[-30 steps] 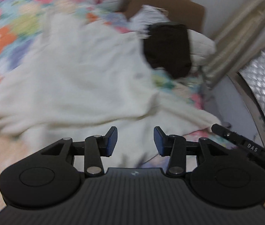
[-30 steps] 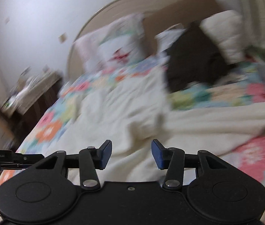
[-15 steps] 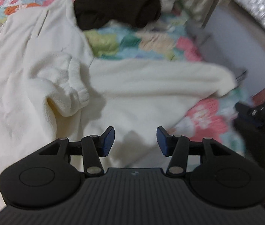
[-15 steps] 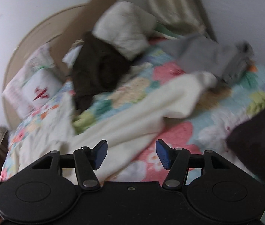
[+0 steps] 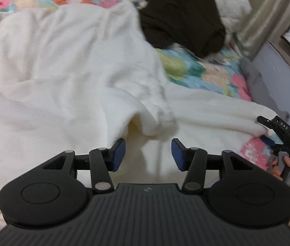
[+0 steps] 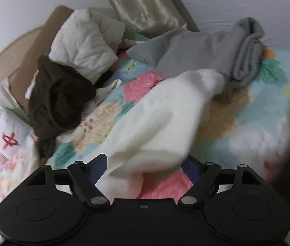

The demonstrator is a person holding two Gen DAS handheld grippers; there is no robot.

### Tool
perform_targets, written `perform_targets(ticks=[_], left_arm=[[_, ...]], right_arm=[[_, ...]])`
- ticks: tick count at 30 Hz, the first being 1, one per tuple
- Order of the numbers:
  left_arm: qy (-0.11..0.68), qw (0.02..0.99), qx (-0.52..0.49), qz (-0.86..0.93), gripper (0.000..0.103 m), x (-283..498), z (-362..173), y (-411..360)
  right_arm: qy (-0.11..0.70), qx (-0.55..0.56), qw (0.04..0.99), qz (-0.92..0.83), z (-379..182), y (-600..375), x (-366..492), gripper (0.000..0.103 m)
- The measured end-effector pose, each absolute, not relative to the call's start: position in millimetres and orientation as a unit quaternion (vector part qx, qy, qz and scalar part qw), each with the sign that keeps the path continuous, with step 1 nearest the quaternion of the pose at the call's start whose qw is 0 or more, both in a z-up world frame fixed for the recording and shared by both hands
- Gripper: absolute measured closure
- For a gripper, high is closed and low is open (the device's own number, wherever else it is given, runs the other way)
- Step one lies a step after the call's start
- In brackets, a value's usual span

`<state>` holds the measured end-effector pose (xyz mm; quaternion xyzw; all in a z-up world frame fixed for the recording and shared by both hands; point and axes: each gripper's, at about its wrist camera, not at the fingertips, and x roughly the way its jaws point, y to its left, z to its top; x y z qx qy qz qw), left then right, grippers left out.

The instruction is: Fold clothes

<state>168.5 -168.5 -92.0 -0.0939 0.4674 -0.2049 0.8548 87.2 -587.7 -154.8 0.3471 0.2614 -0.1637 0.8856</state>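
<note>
The fleece (image 5: pixel 67 67), a cream garment, lies spread over the floral bed (image 5: pixel 202 69), filling nearly everything ahead of the left gripper (image 5: pixel 148 153). That gripper hangs just above it with its jaws wide and nothing between them; a rolled cuff (image 5: pixel 157 114) sits straight ahead, just past the fingertips. To its right one sleeve (image 6: pixel 157 123) stretches toward the bed's edge, where the right gripper (image 6: pixel 145 167) has the sleeve end lying between its jaws. The jaws are set wide around the cloth, and the fabric covers the right pad, so I cannot tell whether they press on it. A hand (image 5: pixel 286 170) grips the handle there, partly cut off by the frame.

Beyond the sleeve lies bare quilt, open room between it and the dark garment (image 6: pixel 58 96) heaped ahead and to the left against a white pillow (image 6: pixel 85 47). A grey garment (image 6: pixel 212 51) lies bunched ahead of the right gripper, touching the far part of the sleeve. The bed's right edge meets a pale wall and curtain (image 6: pixel 140 2). The fleece's near and left edges run out of view, and motion blur softens its folds.
</note>
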Motion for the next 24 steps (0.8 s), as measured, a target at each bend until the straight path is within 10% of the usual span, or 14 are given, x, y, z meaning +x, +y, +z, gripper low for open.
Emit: perform_targets(ticks=[1,3,18,20,21,22,24], left_arm=[[0.462,0.858,-0.099,-0.202,0.054,165.9,-91.2,-162.9],[0.449,0.863,-0.112,-0.201,0.054,158.7,-89.9,-151.7],[0.421,0.879,0.062,-0.215,0.033,180.7,-99.1,-204.6],[0.441,0.871,0.074,-0.202,0.041,192.9,-111.2,-216.1],[0.451,0.867,0.076,-0.197,0.077,199.0,-116.8,-220.9],[0.463,0.863,0.04,-0.2,0.09,205.5,-119.2,-217.6],[0.47,0.854,-0.044,-0.22,0.09,213.4,-118.8,-209.2]], right_arm=[[0.261,0.339,0.888,-0.165,-156.3,-588.4,93.5,0.034],[0.261,0.323,0.894,-0.167,-158.2,-588.8,105.5,0.08],[0.144,0.192,0.966,-0.098,-9.4,-513.8,104.2,0.086],[0.144,0.175,0.969,-0.098,0.4,-510.4,103.2,0.086],[0.148,0.175,0.969,-0.096,1.6,-510.7,102.8,0.086],[0.152,0.174,0.968,-0.095,2.9,-510.9,102.4,0.086],[0.159,0.17,0.968,-0.091,2.7,-511.4,103.9,0.086]])
